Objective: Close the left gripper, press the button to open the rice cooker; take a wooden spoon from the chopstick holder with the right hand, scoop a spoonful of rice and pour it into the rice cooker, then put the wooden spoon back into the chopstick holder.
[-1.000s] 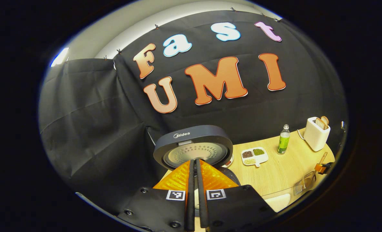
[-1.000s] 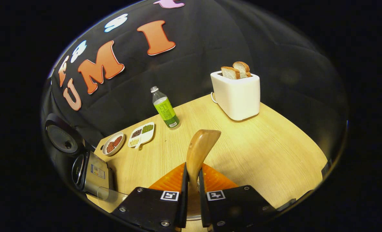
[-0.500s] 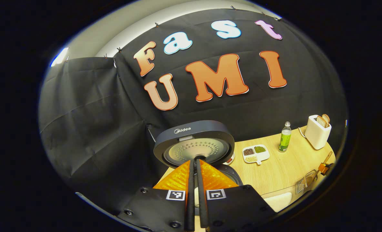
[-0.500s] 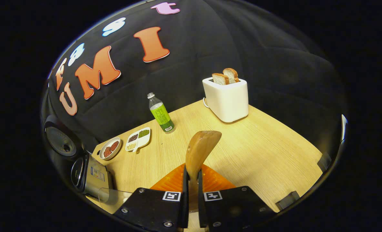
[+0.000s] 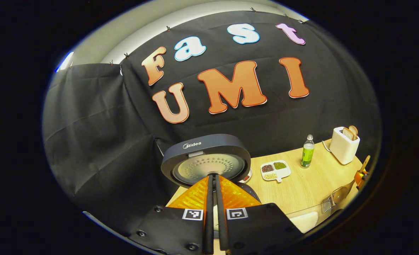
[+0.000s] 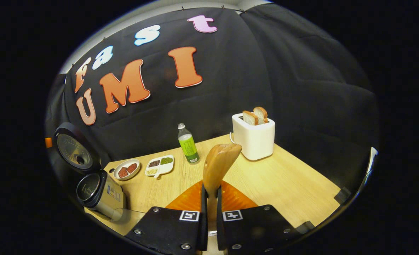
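The rice cooker (image 5: pixel 206 159) stands just ahead of my left gripper (image 5: pixel 214 179) with its round lid raised. That gripper is shut with nothing between its fingers. In the right gripper view the rice cooker (image 6: pixel 97 191) sits at the far left of the table, lid (image 6: pixel 73 150) up and pot open. My right gripper (image 6: pixel 210 191) is shut on the handle of the wooden spoon (image 6: pixel 219 164), whose bowl points upward above the table. The left gripper view shows the wooden spoon (image 5: pixel 364 165) far right, above the wire chopstick holder (image 5: pixel 331 201).
A clear rice container (image 5: pixel 303 220) sits at the table's near edge by the cooker. Farther back stand a green bottle (image 6: pixel 188 143), a white toaster (image 6: pixel 254 138) with bread, a divided dish (image 6: pixel 160 165) and a small dish (image 6: pixel 126 169). The wooden table (image 6: pixel 283 180) spreads rightward.
My right gripper has risen and tilted up with the spoon, so the table looks lower and farther. The left gripper stays shut in front of the open cooker, shifted only slightly.
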Available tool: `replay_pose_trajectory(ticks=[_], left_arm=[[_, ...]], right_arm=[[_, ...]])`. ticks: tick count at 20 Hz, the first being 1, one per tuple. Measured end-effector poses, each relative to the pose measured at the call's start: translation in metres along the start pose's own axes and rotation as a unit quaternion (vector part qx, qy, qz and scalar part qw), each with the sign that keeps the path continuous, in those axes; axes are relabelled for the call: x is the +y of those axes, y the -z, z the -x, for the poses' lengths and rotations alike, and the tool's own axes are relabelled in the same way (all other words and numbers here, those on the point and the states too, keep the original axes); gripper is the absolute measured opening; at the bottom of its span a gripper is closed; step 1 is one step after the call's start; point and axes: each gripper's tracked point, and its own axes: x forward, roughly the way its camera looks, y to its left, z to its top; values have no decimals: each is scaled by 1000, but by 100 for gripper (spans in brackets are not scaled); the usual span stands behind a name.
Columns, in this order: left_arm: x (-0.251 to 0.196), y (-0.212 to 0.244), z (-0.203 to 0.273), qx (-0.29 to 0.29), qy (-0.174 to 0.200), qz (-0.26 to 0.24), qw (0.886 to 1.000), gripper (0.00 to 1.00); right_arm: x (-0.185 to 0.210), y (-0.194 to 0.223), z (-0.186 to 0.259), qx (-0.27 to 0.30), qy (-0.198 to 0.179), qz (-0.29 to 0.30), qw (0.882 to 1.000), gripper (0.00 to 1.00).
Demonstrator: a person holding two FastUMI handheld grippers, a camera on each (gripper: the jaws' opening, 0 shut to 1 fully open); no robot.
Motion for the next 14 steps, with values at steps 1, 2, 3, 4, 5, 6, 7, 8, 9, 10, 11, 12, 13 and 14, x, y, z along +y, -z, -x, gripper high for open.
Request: replay_pose_trajectory(ticks=[1,2,3,4,5,6,7,8,9,10,11,12,13,14], left_arm=[[0,-1,-1,-1,0,3,1000,10],[2,0,-1,-3,1,6,1000,10],[3,0,-2,-5,1,10,1000,10],[5,1,-3,-7,2,14,1000,10],[6,0,-4,-8,4,18,1000,10],[8,3,-5,-9,7,21,1000,10],[9,6,-7,-7,11,25,1000,10],[10,9,-8,-5,15,29,999,10],[11,12,-11,-3,20,32,999,10],[15,16,-13,0,23,34,999,10],[19,18,-16,1,25,34,999,10],[22,21,-17,0,27,33,999,10],[25,22,-19,-2,30,32,999,10],[28,22,-21,-4,33,31,999,10]], right_arm=[[5,-9,7,-9,-4,3,1000,10],[10,-15,14,-15,-8,4,1000,10],[17,-20,22,-19,-14,1,1000,10],[24,-24,29,-23,-21,-1,1000,10],[32,-26,35,-24,-27,-2,999,10],[40,-26,40,-25,-33,-2,999,10],[48,-24,44,-22,-39,-2,999,10],[55,-19,48,-20,-43,-3,999,10],[61,-15,51,-18,-42,-2,999,10],[65,-10,53,-17,-38,3,999,10],[69,-3,55,-16,-34,12,999,10],[75,4,58,-12,-32,23,999,10],[81,0,61,-32,-30,32,999,10],[85,6,62,-28,-27,41,998,10]])
